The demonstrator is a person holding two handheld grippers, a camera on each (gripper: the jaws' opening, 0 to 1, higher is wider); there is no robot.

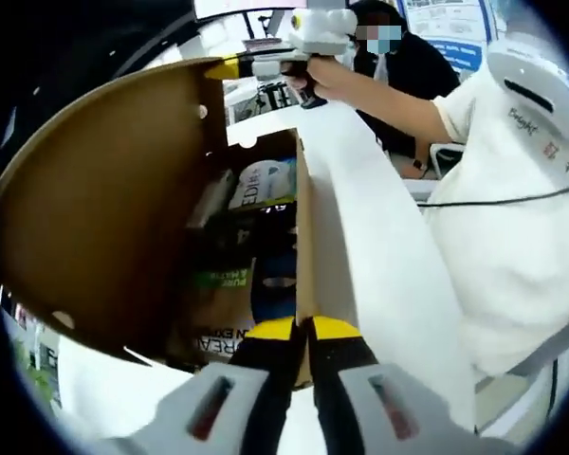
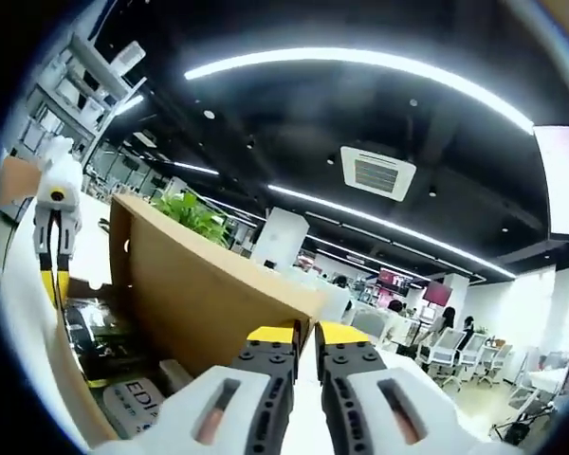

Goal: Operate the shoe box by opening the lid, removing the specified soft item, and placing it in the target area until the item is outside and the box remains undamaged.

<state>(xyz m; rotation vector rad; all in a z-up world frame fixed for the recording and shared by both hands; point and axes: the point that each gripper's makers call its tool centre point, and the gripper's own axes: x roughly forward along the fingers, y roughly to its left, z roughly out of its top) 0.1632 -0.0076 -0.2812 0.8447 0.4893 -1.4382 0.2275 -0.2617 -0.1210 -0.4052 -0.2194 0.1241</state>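
**Inspector:** Start with what sits closest to your lens.

**Me:** In the left gripper view, my left tongs (image 1: pixel 303 334) rise from the bottom, yellow tips pinched on the top edge of the shoe box's near side wall (image 1: pixel 304 237). The jaws are drawn narrow with only that cardboard edge between them.

**Inspector:** And the box itself?

**Me:** The shoe box (image 1: pixel 266 152) rests on the white worktop (image 1: pixel 379 246). Its lid (image 1: pixel 104 209) is raised, brown inner face toward me, standing up on the left of the opening.

**Inspector:** What holds the lid?

**Me:** My right tongs (image 1: pixel 229 67) meet the lid's upper edge at the top of the left gripper view, my hand (image 1: pixel 321 74) behind them. In the right gripper view, the right tongs (image 2: pixel 305 337) are drawn narrow on the edge of the lid (image 2: pixel 209 284), tips close together on either side of it.

**Inspector:** Contents?

**Me:** Inside lie printed soft packets (image 1: pixel 223 303), green and brown with lettering, a white printed bag (image 1: pixel 262 182) toward the far end, and a dark blue item (image 1: pixel 275 275) against the near wall. I cannot tell which is the specified one. All are inside the box.

**Inspector:** Anything else?

**Me:** In the right gripper view the left tongs (image 2: pixel 55 275) hang at the box's edge, above the packets (image 2: pixel 114 355). A seated person (image 1: pixel 408 85) is beyond the worktop.
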